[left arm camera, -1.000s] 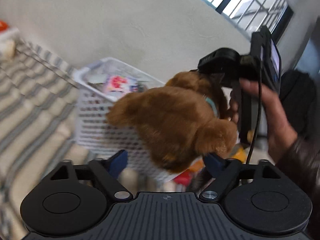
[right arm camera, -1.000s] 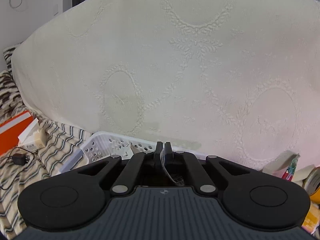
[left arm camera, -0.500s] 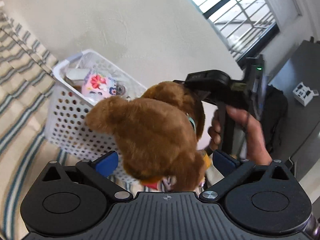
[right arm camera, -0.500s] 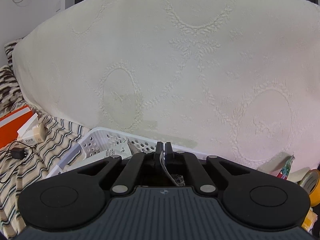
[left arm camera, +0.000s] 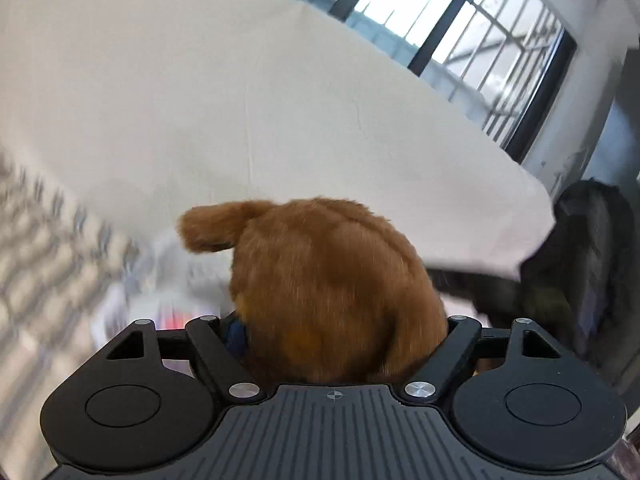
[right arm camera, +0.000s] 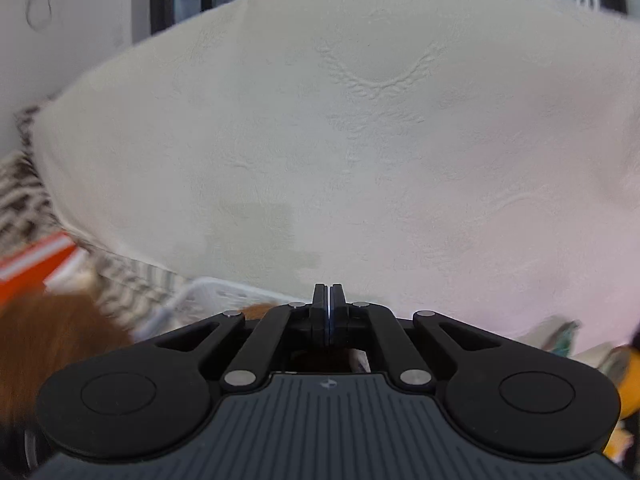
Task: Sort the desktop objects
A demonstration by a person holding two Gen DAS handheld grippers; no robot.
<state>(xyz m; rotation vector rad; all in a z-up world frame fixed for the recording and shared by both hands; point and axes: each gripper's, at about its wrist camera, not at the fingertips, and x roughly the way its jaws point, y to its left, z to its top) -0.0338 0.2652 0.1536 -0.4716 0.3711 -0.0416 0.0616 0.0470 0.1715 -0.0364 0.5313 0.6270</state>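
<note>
A brown plush toy [left arm camera: 332,292] fills the space between the fingers of my left gripper [left arm camera: 336,328]. The jaws stand wide and press on its sides, so it is held. Behind it, blurred, is the white perforated basket [left arm camera: 176,264]. In the right wrist view my right gripper [right arm camera: 328,312] is shut with nothing visible between the pads. The plush toy [right arm camera: 48,344] shows blurred at the lower left there, and the white basket's rim [right arm camera: 208,288] lies just ahead of the fingers.
A large cream mattress [right arm camera: 340,140] stands upright behind everything. A striped cloth [left arm camera: 44,232] covers the surface at left. An orange box [right arm camera: 32,260] lies at far left. A yellow tape roll [right arm camera: 628,380] and packets sit at far right. A dark bag [left arm camera: 592,264] stands at right.
The left gripper has closed in on the plush toy and tilted upward with it. The right gripper no longer shows the thin strip between its pads and has moved up and left.
</note>
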